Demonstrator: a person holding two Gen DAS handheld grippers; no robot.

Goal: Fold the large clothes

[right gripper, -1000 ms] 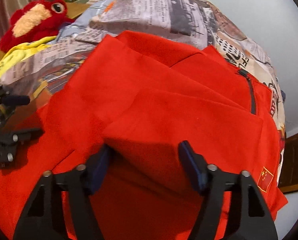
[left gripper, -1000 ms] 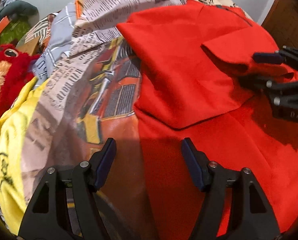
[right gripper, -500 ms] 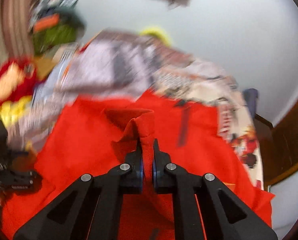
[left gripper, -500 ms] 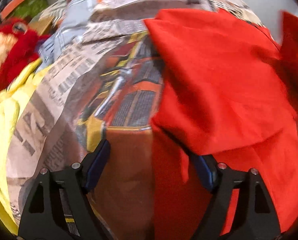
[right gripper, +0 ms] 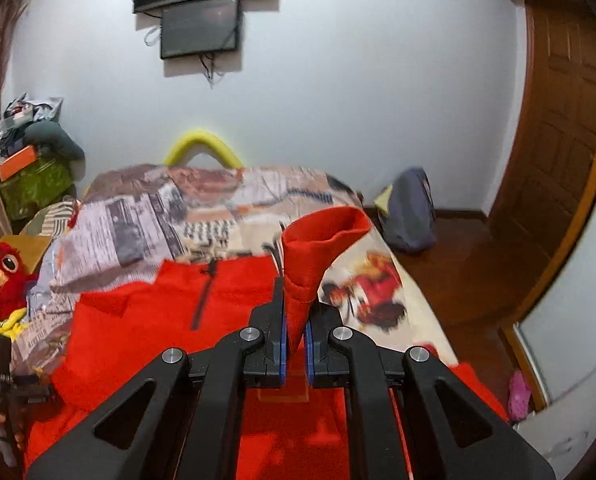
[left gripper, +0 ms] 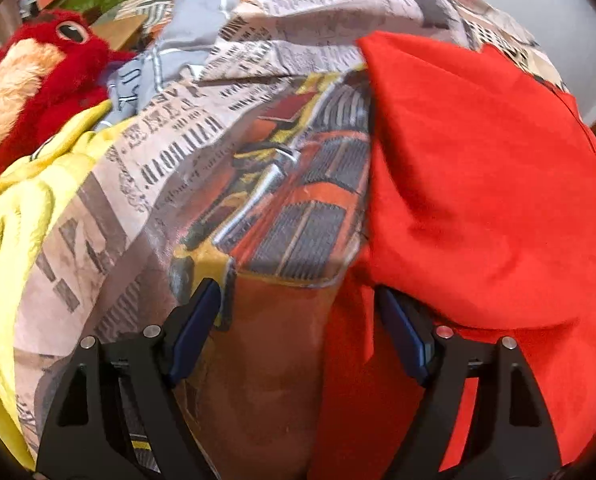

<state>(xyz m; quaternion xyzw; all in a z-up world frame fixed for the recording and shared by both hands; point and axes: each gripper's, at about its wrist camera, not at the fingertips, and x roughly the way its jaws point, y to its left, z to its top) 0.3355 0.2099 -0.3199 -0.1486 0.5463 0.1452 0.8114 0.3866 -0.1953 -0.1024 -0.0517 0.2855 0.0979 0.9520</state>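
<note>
right tool [right gripper: 293, 340]: pressed together, pinching a bunched sleeve end [right gripper: 318, 248] of the red garment [right gripper: 137, 332]. Cuff flares open above my tips, lifted clear of the bed.
left tool [left gripper: 298, 320]: spread wide, nothing between the pads. Jaws have just been opening. Right pad sits under the garment's left edge; left pad is over bare bedspread [left gripper: 225, 160].
garment location: flat on the bed, body spread out, zip placket running away from me toward the far wall. Fills the right half of the left wrist view.
key relation: sleeve hangs from my right tool on the right side; garment body lies to the left of it and below. The left edge runs front-to-back, right at my left tool.
nearer hand: right owns the sleeve; left is nearest the side edge.
next move (my read): carry the sleeve leftward across the body, lay it flat.
risk: bunched cuff may drop twisted.
clutter: red plush toy [left gripper: 37, 80] and yellow cloth [left gripper: 17, 220] at left, well apart.
</note>
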